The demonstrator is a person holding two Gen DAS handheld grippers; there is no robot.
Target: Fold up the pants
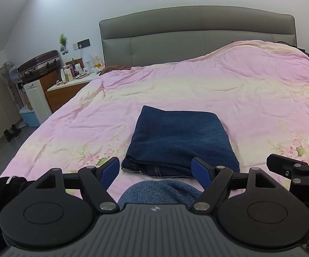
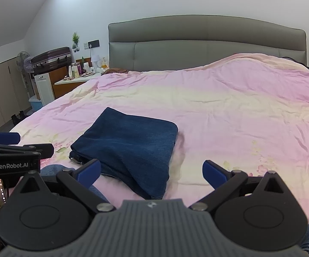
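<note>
Already the jeans (image 1: 181,141) lay folded near the bed's (image 1: 240,90) front edge; both tongs (image 1: 157,171) (image 2: 152,171) hung open, empty; only light smoothing seemed needed.

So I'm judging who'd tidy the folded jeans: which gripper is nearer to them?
Left, narrowly. The left gripper faces the near edge of the folded jeans head-on; the right gripper sits off their right corner. Both are open and touch nothing.

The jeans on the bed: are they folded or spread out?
Folded. The jeans lie as a compact rectangle on the pink duvet, layered edges facing the camera; neither claw touches them.
</note>
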